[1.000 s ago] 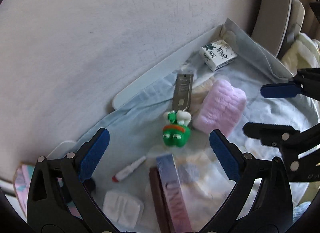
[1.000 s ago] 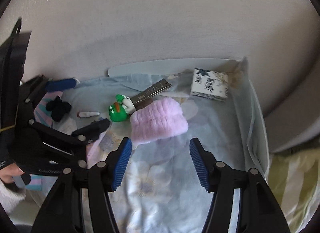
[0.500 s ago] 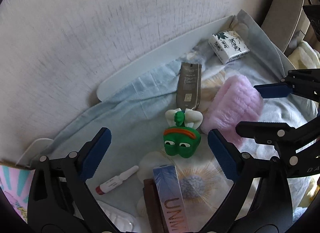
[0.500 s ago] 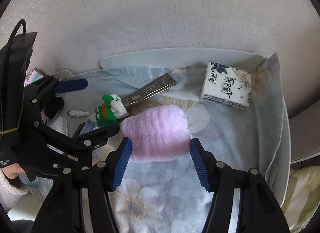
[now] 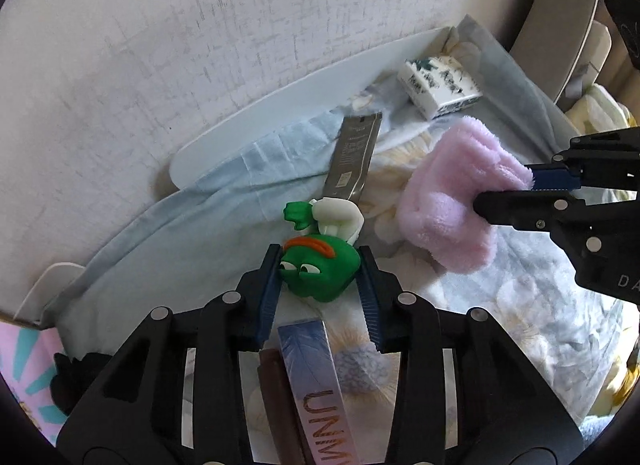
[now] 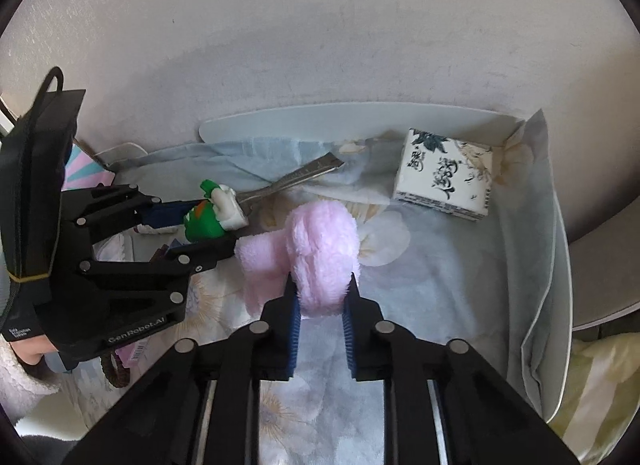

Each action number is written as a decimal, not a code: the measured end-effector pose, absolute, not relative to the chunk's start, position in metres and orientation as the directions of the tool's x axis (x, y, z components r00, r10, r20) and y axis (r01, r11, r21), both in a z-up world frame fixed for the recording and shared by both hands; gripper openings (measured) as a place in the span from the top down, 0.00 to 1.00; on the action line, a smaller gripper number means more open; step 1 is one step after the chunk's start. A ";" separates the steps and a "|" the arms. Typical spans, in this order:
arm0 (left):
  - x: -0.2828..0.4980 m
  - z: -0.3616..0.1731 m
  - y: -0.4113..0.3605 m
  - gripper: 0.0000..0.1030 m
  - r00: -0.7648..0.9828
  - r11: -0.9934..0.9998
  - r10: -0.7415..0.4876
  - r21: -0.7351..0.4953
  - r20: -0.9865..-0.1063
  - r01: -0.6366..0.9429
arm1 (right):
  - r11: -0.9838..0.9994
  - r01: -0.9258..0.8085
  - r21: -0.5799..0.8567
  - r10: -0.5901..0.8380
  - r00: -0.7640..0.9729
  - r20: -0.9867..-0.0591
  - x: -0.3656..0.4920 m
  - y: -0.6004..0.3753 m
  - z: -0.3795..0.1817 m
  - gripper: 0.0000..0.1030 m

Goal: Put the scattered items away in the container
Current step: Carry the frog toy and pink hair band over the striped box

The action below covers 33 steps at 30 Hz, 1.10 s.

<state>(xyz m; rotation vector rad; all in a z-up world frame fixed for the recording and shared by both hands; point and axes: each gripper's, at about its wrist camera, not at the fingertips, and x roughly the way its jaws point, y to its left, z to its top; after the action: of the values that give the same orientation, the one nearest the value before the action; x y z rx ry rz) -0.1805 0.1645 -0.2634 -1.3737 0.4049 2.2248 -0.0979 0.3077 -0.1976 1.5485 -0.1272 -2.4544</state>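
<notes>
My left gripper [image 5: 318,277] is shut on the head of a green frog toy [image 5: 320,271], which lies on a floral blue cloth [image 5: 520,329]. The frog also shows in the right wrist view [image 6: 206,221] between the left gripper's fingers. My right gripper [image 6: 320,297] is shut on a fluffy pink cloth [image 6: 320,253]; it also shows in the left wrist view [image 5: 448,209]. A white patterned tissue pack [image 6: 444,175] lies near the back right corner of the pale container [image 6: 360,117]. A silver sachet [image 5: 354,161] lies behind the frog.
A long box with lettering [image 5: 320,385] lies under my left gripper. A black item [image 5: 76,377] and a pink patterned sheet [image 5: 20,377] lie at the left. A wall [image 5: 200,25] rises behind the container. Pale yellow bedding [image 6: 592,385] lies right of it.
Both grippers moved forward and closed: the left one onto the green frog toy, the right one onto the pink cloth, which is now bunched up between its fingers.
</notes>
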 end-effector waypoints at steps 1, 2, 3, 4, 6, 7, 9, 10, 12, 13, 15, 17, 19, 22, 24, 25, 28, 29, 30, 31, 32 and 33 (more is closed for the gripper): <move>-0.180 -0.259 0.162 0.68 -0.377 -0.838 0.259 -0.013 -0.889 -0.546 | -0.969 0.146 0.200 -0.244 -0.420 -0.874 -0.099 0.308 -0.195 0.85; -0.179 -0.256 0.160 0.68 -0.379 -0.839 0.267 -0.020 -0.886 -0.544 | -0.969 0.141 0.203 -0.245 -0.428 -0.870 -0.099 0.307 -0.191 0.85; -0.179 -0.252 0.158 0.68 -0.377 -0.841 0.274 -0.031 -0.885 -0.540 | -0.970 0.134 0.204 -0.243 -0.438 -0.865 -0.098 0.308 -0.188 0.85; -0.180 -0.249 0.155 0.68 -0.375 -0.844 0.282 -0.043 -0.883 -0.534 | -0.970 0.126 0.206 -0.241 -0.449 -0.860 -0.096 0.310 -0.184 0.85; -0.180 -0.242 0.149 0.68 -0.375 -0.850 0.302 -0.070 -0.877 -0.522 | -0.970 0.110 0.216 -0.242 -0.461 -0.854 -0.094 0.314 -0.177 0.85; -0.180 -0.237 0.145 0.68 -0.378 -0.854 0.309 -0.080 -0.873 -0.515 | -0.971 0.102 0.218 -0.240 -0.469 -0.850 -0.093 0.315 -0.173 0.85; -0.178 -0.226 0.139 0.68 -0.391 -0.858 0.323 -0.092 -0.862 -0.505 | -0.972 0.089 0.218 -0.234 -0.481 -0.845 -0.092 0.318 -0.165 0.85; -0.177 -0.218 0.134 0.68 -0.400 -0.859 0.334 -0.101 -0.854 -0.501 | -0.973 0.079 0.215 -0.226 -0.488 -0.843 -0.090 0.320 -0.160 0.85; -0.172 -0.203 0.132 0.68 -0.418 -0.861 0.354 -0.117 -0.837 -0.495 | -0.974 0.069 0.216 -0.221 -0.499 -0.838 -0.090 0.314 -0.155 0.85; -0.168 -0.195 0.131 0.68 -0.430 -0.863 0.362 -0.122 -0.827 -0.491 | -0.974 0.070 0.216 -0.221 -0.507 -0.833 -0.087 0.313 -0.150 0.85; -0.156 -0.180 0.125 0.68 -0.456 -0.868 0.375 -0.134 -0.807 -0.477 | -0.975 0.073 0.210 -0.216 -0.521 -0.826 -0.083 0.309 -0.141 0.85; -0.148 -0.162 0.116 0.68 -0.479 -0.874 0.392 -0.154 -0.786 -0.462 | -0.976 0.081 0.205 -0.215 -0.534 -0.817 -0.078 0.305 -0.131 0.85; -0.140 -0.135 0.102 0.68 -0.512 -0.879 0.406 -0.170 -0.757 -0.445 | -0.975 0.096 0.198 -0.218 -0.551 -0.806 -0.071 0.299 -0.117 0.85; -0.127 -0.113 0.089 0.68 -0.561 -0.892 0.398 -0.165 -0.726 -0.420 | -0.973 0.144 0.182 -0.232 -0.577 -0.783 -0.060 0.286 -0.095 0.85; -0.114 -0.100 0.075 0.68 -0.587 -0.904 0.384 -0.160 -0.713 -0.397 | -0.968 0.188 0.164 -0.245 -0.594 -0.766 -0.055 0.268 -0.081 0.85; -0.106 -0.092 0.065 0.68 -0.600 -0.910 0.377 -0.161 -0.705 -0.383 | -0.965 0.213 0.156 -0.255 -0.603 -0.756 -0.051 0.259 -0.073 0.85; -0.081 -0.071 0.031 0.68 -0.641 -0.936 0.329 -0.150 -0.693 -0.318 | -0.945 0.291 0.147 -0.303 -0.620 -0.724 -0.043 0.233 -0.050 0.85; -0.072 -0.064 0.019 0.68 -0.652 -0.948 0.300 -0.140 -0.696 -0.287 | -0.937 0.318 0.146 -0.322 -0.622 -0.714 -0.041 0.224 -0.043 0.85; -0.064 -0.059 0.007 0.68 -0.660 -0.958 0.272 -0.130 -0.700 -0.257 | -0.924 0.350 0.151 -0.349 -0.618 -0.705 -0.040 0.213 -0.036 0.85; -0.054 -0.055 -0.006 0.68 -0.668 -0.969 0.237 -0.120 -0.706 -0.217 | -0.912 0.379 0.157 -0.374 -0.612 -0.697 -0.037 0.203 -0.031 0.85; -0.046 -0.053 -0.017 0.68 -0.671 -0.976 0.209 -0.112 -0.711 -0.185 | -0.897 0.412 0.163 -0.402 -0.604 -0.688 -0.035 0.191 -0.026 0.85; -0.037 -0.052 -0.028 0.68 -0.671 -0.983 0.179 -0.106 -0.720 -0.150 | -0.877 0.448 0.174 -0.436 -0.590 -0.679 -0.034 0.177 -0.023 0.85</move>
<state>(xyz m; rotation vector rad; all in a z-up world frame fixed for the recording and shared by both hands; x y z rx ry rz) -0.0370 -0.0282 -0.0519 -1.1761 -0.0559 2.7173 -0.0338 0.1766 -0.0227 1.0324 0.0217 -2.4305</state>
